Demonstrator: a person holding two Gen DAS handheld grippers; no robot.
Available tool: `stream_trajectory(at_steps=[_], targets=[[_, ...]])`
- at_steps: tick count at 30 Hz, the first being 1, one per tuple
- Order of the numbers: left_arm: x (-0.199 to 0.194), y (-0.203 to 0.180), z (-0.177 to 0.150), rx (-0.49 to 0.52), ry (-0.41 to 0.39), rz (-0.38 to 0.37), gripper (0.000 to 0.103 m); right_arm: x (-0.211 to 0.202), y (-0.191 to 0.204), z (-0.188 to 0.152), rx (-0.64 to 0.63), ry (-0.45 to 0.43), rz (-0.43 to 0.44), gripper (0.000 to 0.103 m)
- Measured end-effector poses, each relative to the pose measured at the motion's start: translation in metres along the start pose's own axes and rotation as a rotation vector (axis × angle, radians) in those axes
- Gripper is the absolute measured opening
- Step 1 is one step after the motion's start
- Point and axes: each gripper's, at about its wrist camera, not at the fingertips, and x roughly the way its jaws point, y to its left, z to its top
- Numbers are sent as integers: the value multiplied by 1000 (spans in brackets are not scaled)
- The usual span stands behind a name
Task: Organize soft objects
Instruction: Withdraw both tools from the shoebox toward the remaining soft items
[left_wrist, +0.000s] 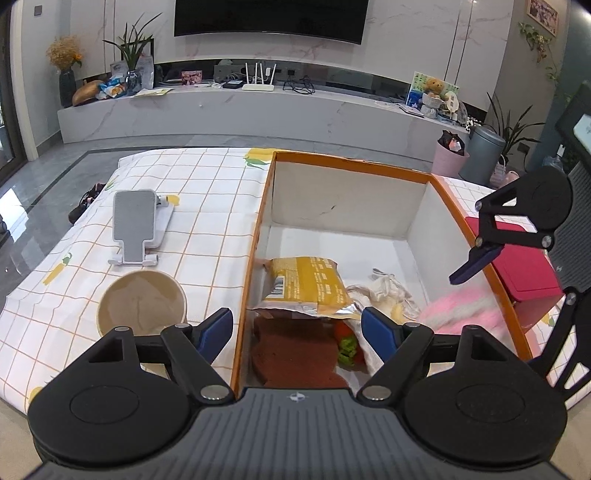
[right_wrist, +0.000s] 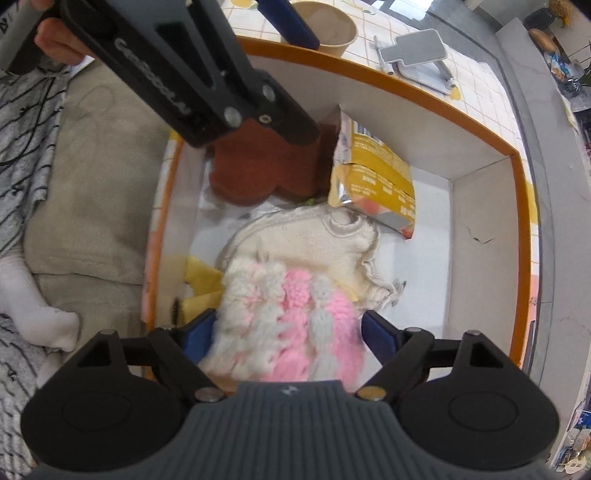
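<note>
An orange-rimmed white box (left_wrist: 351, 162) holds a yellow snack bag (left_wrist: 306, 284), a brown felt piece (left_wrist: 291, 354), a cream cloth (left_wrist: 388, 291) and a small red and green item (left_wrist: 347, 343). My left gripper (left_wrist: 295, 332) is open over the box's near left corner, with one finger outside the wall. My right gripper (right_wrist: 288, 328) points steeply down into the box. A blurred pink and white fluffy item (right_wrist: 288, 317) lies between its spread fingers, on the cream cloth (right_wrist: 310, 243). The pads do not press on it. One right finger (left_wrist: 476, 262) shows above the fluffy item (left_wrist: 458, 310).
Left of the box on the checked tablecloth stand a paper bowl (left_wrist: 142, 302) and a grey phone stand (left_wrist: 138, 225). A red box (left_wrist: 524, 258) sits just outside the right wall. A person's hand (right_wrist: 55, 40) holds the left gripper above a beige cushion (right_wrist: 92, 184).
</note>
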Motion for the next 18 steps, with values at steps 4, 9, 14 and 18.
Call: stream_trajectory(at_steps=[4, 9, 14, 18], targets=[[-4, 1, 2, -9, -7, -4, 93, -18, -2, 1, 25, 9, -36, 100], [-8, 4, 6, -31, -11, -4, 93, -41, -9, 7, 116, -73, -89, 91], [-12, 7, 8, -43, -24, 5, 93, -14, 1, 25, 128, 67, 9, 19], [-15, 8, 7, -47, -28, -1, 93, 28, -16, 30, 252, 254, -61, 4]])
